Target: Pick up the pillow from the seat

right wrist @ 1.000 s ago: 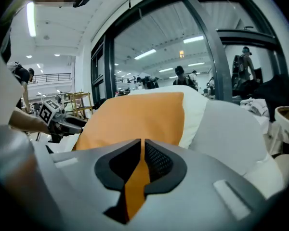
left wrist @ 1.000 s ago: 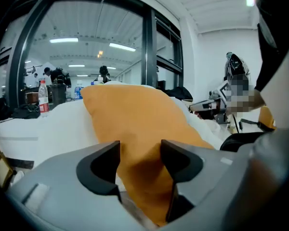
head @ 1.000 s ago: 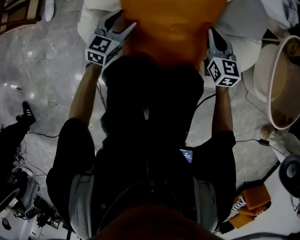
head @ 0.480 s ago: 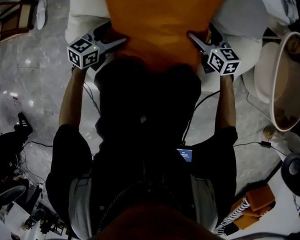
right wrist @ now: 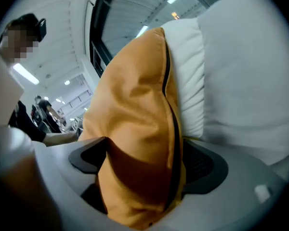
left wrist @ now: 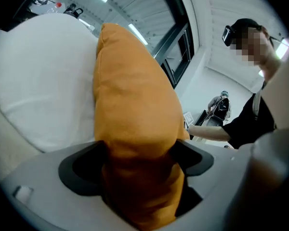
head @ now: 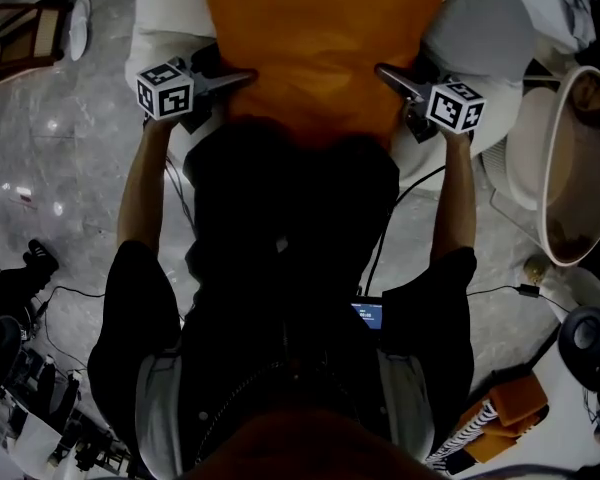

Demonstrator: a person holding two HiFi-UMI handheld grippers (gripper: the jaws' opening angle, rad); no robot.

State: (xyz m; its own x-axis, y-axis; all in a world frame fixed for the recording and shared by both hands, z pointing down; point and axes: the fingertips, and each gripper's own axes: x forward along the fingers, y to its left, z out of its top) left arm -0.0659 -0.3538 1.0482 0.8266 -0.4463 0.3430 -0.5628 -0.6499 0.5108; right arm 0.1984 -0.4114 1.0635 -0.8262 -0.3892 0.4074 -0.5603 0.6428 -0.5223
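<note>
The orange pillow stands against the white seat, straight ahead of me in the head view. My left gripper is at its left edge and my right gripper at its right edge. Both pairs of jaws are opening, and each has a pillow edge between them. In the left gripper view the pillow sits loose between wide jaws, with dark pads showing beside it. In the right gripper view the zipped edge of the pillow lies the same way between the pads.
A white back cushion stands behind the pillow, with another white cushion at the right. A round beige basket stands at the right. Cables run over the marble floor. A shoe shows at the left.
Both grippers' jaws have spread wide from a closed grip on the pillow's sides. The left gripper has shifted outward to the left, and the pillow now sits higher in the head view.
</note>
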